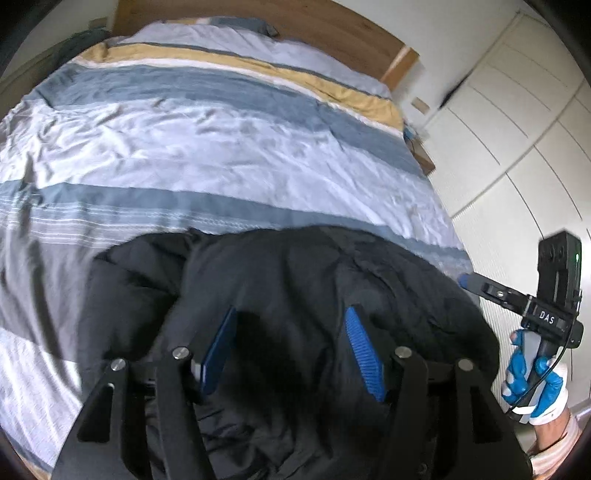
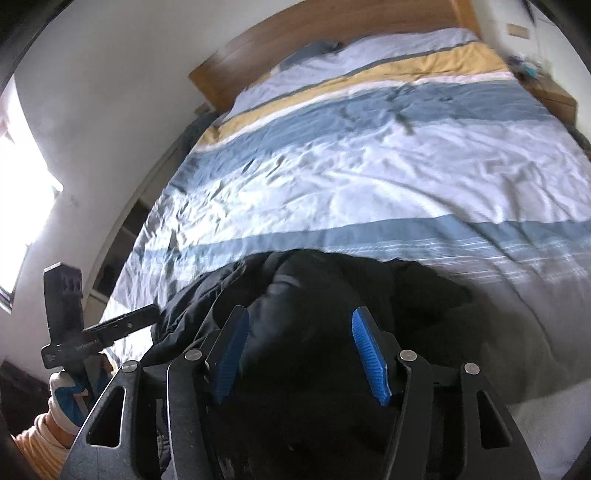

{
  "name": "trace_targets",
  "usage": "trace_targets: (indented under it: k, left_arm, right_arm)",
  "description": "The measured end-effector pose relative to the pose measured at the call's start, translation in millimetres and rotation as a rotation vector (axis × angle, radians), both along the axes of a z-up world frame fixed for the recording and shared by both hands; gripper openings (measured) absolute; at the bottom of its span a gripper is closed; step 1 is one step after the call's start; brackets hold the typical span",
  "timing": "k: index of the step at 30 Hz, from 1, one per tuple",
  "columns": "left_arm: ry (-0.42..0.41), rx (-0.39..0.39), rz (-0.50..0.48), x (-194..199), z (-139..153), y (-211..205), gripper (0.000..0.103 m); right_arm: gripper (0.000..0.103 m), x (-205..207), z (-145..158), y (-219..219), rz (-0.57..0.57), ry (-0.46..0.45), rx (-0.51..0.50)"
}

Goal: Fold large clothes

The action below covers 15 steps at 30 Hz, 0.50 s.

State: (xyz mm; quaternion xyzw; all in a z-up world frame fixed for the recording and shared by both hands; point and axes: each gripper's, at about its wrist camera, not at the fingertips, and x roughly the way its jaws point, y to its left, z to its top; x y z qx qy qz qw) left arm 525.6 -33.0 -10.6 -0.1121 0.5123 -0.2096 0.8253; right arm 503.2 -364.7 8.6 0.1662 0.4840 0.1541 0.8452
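Note:
A black padded jacket [image 1: 288,288] lies bunched at the near end of the bed [image 1: 207,155]; it also shows in the right wrist view [image 2: 332,288]. My left gripper [image 1: 291,347] hovers over the jacket with its blue-padded jaws spread wide and nothing between them. My right gripper [image 2: 299,354] is likewise open above the jacket's dark cloth. The right gripper also shows at the jacket's right edge in the left wrist view [image 1: 466,280], held by a blue-gloved hand. The left tool's body shows at the left of the right wrist view, its fingertips hidden behind the jacket.
The bed has a striped blue, white and yellow duvet [image 2: 388,155] and a wooden headboard [image 1: 332,26]. White wardrobe doors [image 1: 517,122] stand to the right of the bed. A wooden nightstand [image 2: 550,92] sits by the headboard. A bright window [image 2: 22,177] is on the left.

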Motion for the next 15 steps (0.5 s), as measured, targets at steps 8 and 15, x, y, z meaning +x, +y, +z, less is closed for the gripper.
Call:
trace_targets:
  k: [8,15]
  left_arm:
    - [0.067,0.100,-0.020,-22.6,-70.2,-1.4,0.060]
    - [0.090,0.119,-0.004,-48.7,-87.5,9.8,0.060]
  right_arm:
    - [0.058,-27.2,-60.4,13.9,0.078,0.073,-0.140]
    - [0.058,-51.0,-73.9,17.8,0.092,0.098,-0.229]
